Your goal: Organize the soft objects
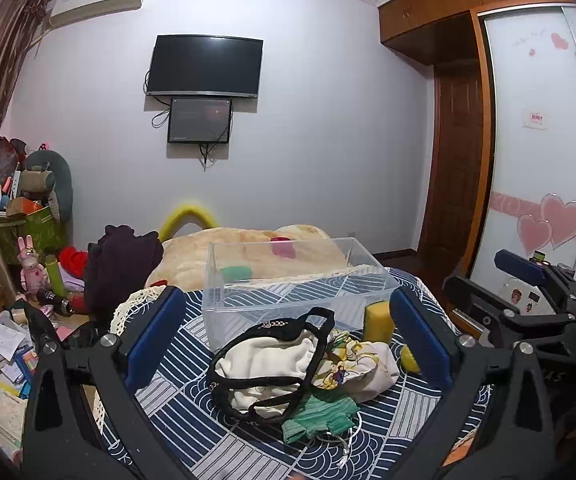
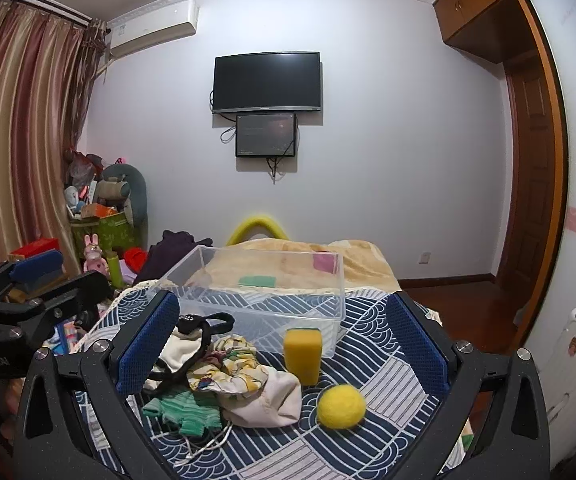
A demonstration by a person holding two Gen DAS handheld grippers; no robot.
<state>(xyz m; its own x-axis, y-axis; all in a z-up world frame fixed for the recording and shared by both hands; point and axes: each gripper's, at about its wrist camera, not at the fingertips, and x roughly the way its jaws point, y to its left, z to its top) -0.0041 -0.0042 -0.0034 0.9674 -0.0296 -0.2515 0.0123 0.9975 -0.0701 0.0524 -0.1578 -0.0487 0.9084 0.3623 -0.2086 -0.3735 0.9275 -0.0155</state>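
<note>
A clear plastic bin (image 1: 288,280) (image 2: 256,288) stands on the blue patterned cloth. In front of it lies a pile: a white cloth with black straps (image 1: 272,364) (image 2: 184,344), a floral pouch (image 1: 360,368) (image 2: 248,384) and a green knit piece (image 1: 320,416) (image 2: 184,412). A yellow sponge (image 1: 378,322) (image 2: 303,354) stands upright by the bin. A yellow ball (image 2: 341,406) lies to its right, partly hidden in the left wrist view (image 1: 408,358). My left gripper (image 1: 288,344) is open around the pile. My right gripper (image 2: 284,344) is open and empty.
A beige blanket (image 1: 248,252) with pink and green sponges lies behind the bin. Dark clothes (image 1: 120,268) and clutter (image 1: 8,360) sit at the left. A wardrobe (image 1: 536,140) and door stand at the right. A TV (image 2: 267,82) hangs on the wall.
</note>
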